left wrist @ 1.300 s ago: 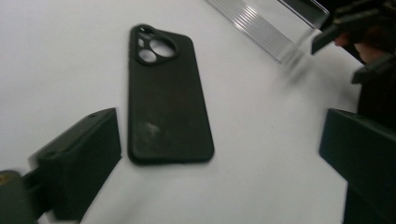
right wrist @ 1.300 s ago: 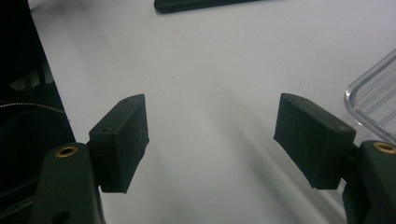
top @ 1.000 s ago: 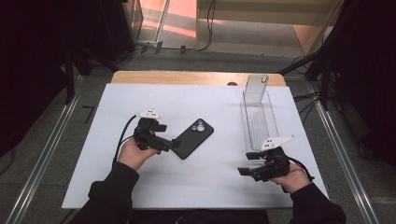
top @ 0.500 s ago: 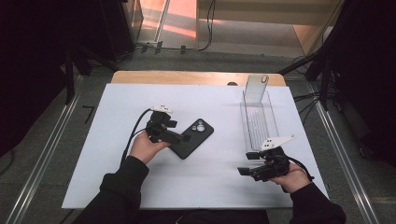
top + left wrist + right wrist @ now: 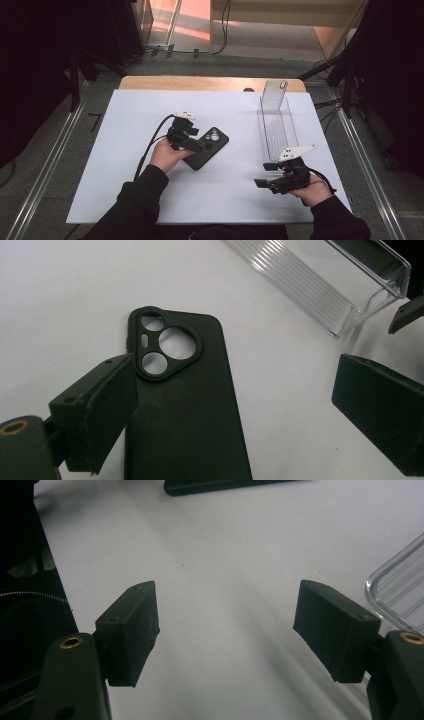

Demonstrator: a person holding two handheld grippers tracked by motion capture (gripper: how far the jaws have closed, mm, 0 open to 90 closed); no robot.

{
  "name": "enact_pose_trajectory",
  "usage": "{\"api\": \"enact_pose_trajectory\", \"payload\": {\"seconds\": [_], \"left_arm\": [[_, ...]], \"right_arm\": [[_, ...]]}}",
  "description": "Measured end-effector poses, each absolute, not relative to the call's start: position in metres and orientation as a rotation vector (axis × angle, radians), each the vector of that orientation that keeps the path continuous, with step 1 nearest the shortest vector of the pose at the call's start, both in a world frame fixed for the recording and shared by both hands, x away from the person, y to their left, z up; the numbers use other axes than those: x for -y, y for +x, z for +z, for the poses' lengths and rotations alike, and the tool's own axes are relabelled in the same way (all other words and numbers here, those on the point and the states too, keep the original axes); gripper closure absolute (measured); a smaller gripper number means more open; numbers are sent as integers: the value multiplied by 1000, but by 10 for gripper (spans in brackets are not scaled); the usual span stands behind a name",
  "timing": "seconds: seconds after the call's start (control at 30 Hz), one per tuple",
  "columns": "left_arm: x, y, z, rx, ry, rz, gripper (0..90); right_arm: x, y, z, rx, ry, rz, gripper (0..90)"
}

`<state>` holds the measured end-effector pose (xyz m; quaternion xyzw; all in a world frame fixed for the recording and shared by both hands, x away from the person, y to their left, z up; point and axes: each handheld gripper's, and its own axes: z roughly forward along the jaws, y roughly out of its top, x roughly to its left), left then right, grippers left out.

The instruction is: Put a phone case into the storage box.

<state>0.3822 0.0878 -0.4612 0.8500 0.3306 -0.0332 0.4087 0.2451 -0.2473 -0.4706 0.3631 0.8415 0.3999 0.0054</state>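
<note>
A black phone case (image 5: 212, 145) lies back up on the white table cover, its camera ring (image 5: 162, 345) toward the far side. My left gripper (image 5: 204, 146) hovers over the case's near left part. Its jaws have just been closing slightly but stand wide apart, and the case (image 5: 185, 410) lies beneath and between them, untouched by the pads (image 5: 102, 412). My left gripper (image 5: 240, 410) is therefore open. At the near right, my right gripper (image 5: 261, 184) rests low over bare cover, open with nothing between its pads (image 5: 132, 630).
A long clear plastic box (image 5: 277, 127) lies at the right, with a clear upright piece (image 5: 274, 94) at its far end; the box (image 5: 320, 280) is near the case. The white cover (image 5: 115, 150) spans the table, and a wooden edge (image 5: 150, 82) shows behind it.
The left hand has moved right and slightly down, from beside the phone case to over it. The right hand has not moved.
</note>
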Motion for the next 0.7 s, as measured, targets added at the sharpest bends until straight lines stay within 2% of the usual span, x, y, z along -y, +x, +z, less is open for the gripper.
{"api": "enact_pose_trajectory", "payload": {"seconds": [0.7], "left_arm": [[-82, 381, -487, -880, 2261, 30, 59]], "right_arm": [[247, 245, -470, -2634, 1137, 1248, 239]]}}
